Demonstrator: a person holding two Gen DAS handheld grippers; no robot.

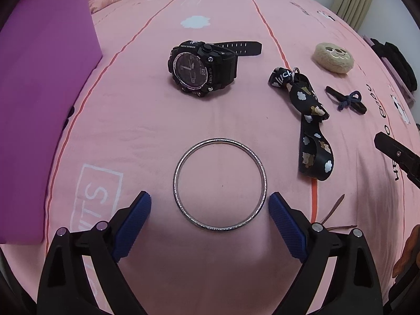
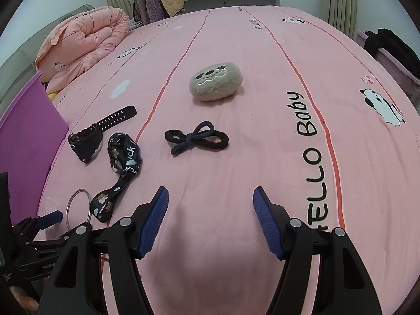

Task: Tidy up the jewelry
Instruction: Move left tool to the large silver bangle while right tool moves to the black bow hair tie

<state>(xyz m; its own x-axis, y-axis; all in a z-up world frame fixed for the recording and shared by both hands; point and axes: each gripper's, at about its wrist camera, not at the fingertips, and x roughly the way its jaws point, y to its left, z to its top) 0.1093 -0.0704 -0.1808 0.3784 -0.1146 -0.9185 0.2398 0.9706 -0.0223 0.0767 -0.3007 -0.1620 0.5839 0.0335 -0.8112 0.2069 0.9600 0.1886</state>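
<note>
A silver bangle [image 1: 220,183] lies flat on the pink bedspread, between the blue pads of my open left gripper [image 1: 210,199], which touch nothing. A black sport watch [image 1: 199,67] lies beyond it. A black patterned lanyard [image 1: 309,120], a dark hair tie [image 1: 346,99] and a beige plush pad [image 1: 332,57] lie to the right. My right gripper [image 2: 210,197] is open and empty over bare bedspread, short of the hair tie [image 2: 197,138] and plush pad [image 2: 215,81]. The bangle [image 2: 78,207], lanyard [image 2: 119,165] and watch [image 2: 97,134] lie at its left.
A purple box [image 1: 44,99] stands at the left edge; it also shows in the right wrist view [image 2: 26,136]. A folded pink quilt [image 2: 81,39] lies at the far left of the bed. Dark clothes [image 2: 393,47] lie at the far right. Curtains hang behind.
</note>
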